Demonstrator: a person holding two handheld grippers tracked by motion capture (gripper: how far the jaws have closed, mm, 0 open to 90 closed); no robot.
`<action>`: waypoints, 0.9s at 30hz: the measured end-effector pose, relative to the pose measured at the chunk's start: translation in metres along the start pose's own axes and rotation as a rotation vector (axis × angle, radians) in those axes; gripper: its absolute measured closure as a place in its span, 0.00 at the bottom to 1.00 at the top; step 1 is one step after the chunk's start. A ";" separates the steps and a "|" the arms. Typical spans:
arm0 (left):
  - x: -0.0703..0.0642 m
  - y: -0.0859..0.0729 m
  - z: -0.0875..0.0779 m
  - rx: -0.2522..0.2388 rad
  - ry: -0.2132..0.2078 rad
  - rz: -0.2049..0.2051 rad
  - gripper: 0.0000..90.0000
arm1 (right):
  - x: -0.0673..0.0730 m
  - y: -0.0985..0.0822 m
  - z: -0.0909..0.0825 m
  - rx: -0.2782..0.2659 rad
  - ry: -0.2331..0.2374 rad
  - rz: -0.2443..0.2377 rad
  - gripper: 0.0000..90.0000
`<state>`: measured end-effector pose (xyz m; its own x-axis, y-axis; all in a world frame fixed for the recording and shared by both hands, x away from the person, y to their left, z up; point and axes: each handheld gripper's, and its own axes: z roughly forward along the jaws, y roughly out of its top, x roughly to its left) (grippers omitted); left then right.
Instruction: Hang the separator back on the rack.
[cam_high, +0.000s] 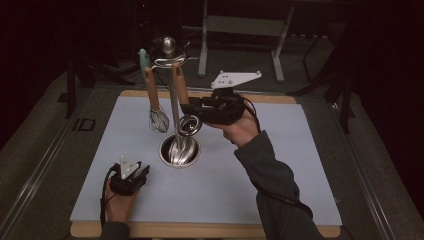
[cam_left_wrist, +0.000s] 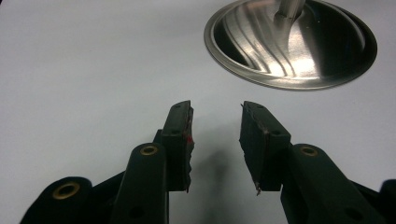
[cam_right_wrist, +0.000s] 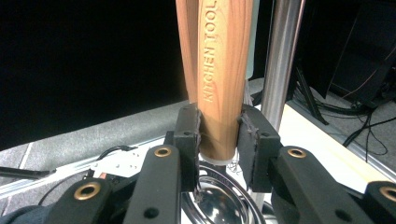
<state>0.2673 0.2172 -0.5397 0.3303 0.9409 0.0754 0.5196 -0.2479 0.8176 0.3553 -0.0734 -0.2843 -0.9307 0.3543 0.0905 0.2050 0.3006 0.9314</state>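
A metal utensil stand (cam_high: 173, 107) rises from a round steel base (cam_high: 179, 151) at the middle of the white mat. A whisk (cam_high: 158, 119) with a wooden handle hangs from its top hook on the left. My right gripper (cam_high: 186, 106) is shut on the wooden handle (cam_high: 180, 82) of a second utensil with a round metal head (cam_high: 190, 125). In the right gripper view both pads press the handle (cam_right_wrist: 219, 70), marked KITCHEN TOOL, between the gripper's (cam_right_wrist: 218, 135) jaws, beside the pole (cam_right_wrist: 282, 60). My left gripper (cam_high: 141, 171) rests open and holds nothing at the front left, gripper (cam_left_wrist: 216, 123) pointing toward the base (cam_left_wrist: 289, 44).
The white mat (cam_high: 280, 165) lies on a wooden board with its edge near the person. Behind the table stand a grey frame (cam_high: 240, 30) and dark chair legs. A metal rail (cam_high: 45, 160) runs along the left side.
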 end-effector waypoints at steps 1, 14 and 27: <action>0.000 0.000 0.000 0.000 0.000 0.000 0.71 | -0.001 -0.001 0.000 -0.001 0.000 0.001 0.79; 0.000 0.000 0.000 0.003 -0.002 0.002 0.71 | -0.004 -0.005 0.006 0.005 -0.003 0.005 0.79; 0.000 0.000 0.000 0.002 -0.002 0.000 0.71 | -0.006 -0.010 0.009 -0.002 0.004 0.013 0.79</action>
<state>0.2676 0.2173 -0.5396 0.3319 0.9404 0.0742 0.5212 -0.2484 0.8165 0.3618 -0.0708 -0.2974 -0.9292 0.3547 0.1040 0.2164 0.2939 0.9310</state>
